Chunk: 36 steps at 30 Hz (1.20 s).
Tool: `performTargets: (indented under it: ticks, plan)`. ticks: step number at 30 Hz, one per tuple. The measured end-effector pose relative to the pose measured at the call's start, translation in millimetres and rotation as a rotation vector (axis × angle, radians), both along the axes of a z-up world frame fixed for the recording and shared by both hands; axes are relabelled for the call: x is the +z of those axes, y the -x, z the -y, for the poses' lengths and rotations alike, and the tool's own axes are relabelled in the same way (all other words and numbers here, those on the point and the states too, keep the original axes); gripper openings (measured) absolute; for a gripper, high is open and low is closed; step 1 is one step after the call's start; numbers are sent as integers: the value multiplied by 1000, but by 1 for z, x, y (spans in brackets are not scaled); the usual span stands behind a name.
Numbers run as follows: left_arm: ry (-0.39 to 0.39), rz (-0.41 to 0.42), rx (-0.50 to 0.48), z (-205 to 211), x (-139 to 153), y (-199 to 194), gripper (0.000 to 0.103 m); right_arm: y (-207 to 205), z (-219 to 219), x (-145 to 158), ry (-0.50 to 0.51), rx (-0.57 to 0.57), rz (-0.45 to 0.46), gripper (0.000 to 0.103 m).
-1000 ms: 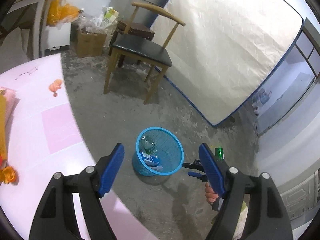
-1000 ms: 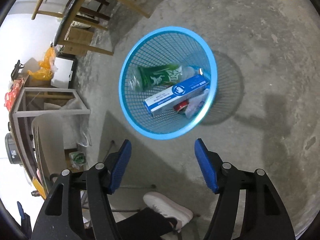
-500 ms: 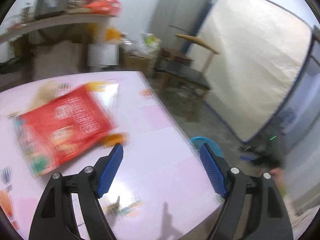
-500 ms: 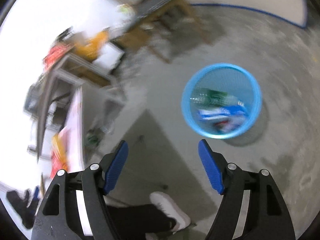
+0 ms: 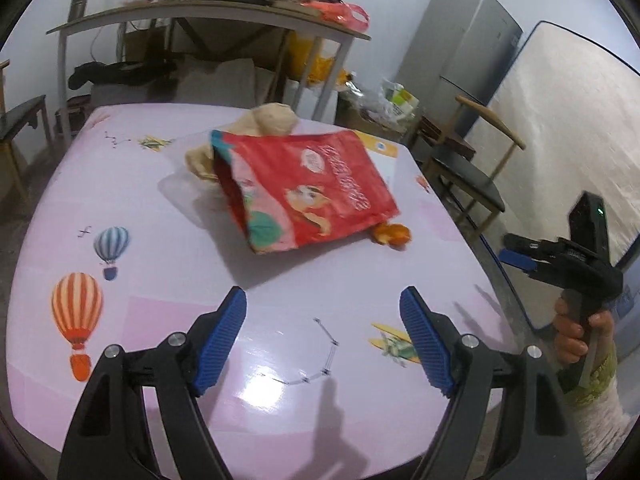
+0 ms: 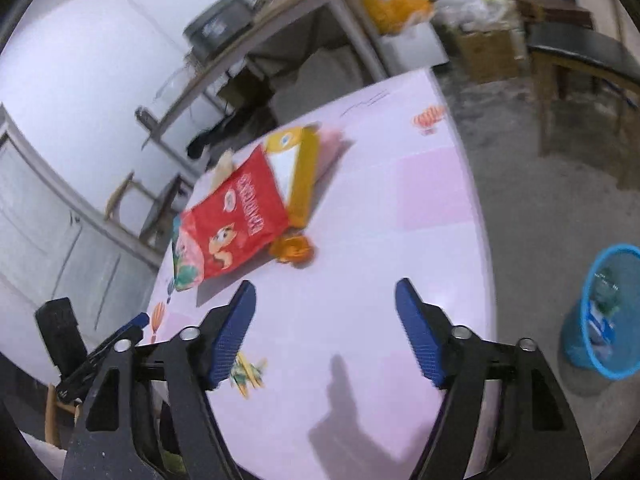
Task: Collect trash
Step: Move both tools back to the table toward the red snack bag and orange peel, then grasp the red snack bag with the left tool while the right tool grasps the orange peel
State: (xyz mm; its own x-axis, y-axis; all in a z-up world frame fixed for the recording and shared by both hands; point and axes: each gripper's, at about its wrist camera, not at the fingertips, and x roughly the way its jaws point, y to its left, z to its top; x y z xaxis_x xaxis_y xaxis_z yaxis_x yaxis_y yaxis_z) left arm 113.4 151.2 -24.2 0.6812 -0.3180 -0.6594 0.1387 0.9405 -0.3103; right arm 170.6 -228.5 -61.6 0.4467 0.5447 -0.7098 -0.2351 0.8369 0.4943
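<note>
A red snack bag (image 5: 308,184) (image 6: 232,220) lies open-mouthed on the pink table (image 5: 160,280) (image 6: 400,240). An orange peel (image 5: 392,235) (image 6: 292,250) sits at its near corner, a beige crumpled wad (image 5: 260,124) lies behind it, and a yellow box (image 6: 300,168) lies under its far edge. My left gripper (image 5: 324,340) hovers open over the table, short of the bag, holding nothing. My right gripper (image 6: 326,332) is also open; its jaws are closing with nothing between them. The blue mesh bin (image 6: 608,312) stands on the floor to the right with trash inside.
A wooden chair (image 5: 468,176) (image 6: 580,52) stands past the table's far right corner. A cluttered shelf table (image 5: 200,12), a grey fridge (image 5: 460,48) and a leaning mattress (image 5: 560,140) line the back. A hand holds the right gripper's handle (image 5: 560,256) at the table's right edge.
Both views swung away from the blue bin on the floor up onto the table. The red bag, peel and box have come into view ahead of both open grippers.
</note>
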Motion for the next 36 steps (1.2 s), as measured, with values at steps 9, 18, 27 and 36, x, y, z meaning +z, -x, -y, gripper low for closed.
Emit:
performTargets:
  ticks: [9, 18, 27, 36]
  plan:
    - [88, -15, 84, -30, -11, -41, 67, -51, -58, -29, 116, 19, -61, 48]
    - [202, -130, 123, -45, -33, -87, 43, -69, -77, -49, 144, 46, -112, 37]
    - [234, -164, 117, -48, -41, -90, 15, -66, -97, -51, 174, 96, -109, 15]
    - [281, -167, 121, -55, -35, -71, 6, -55, -109, -43, 209, 110, -90, 4]
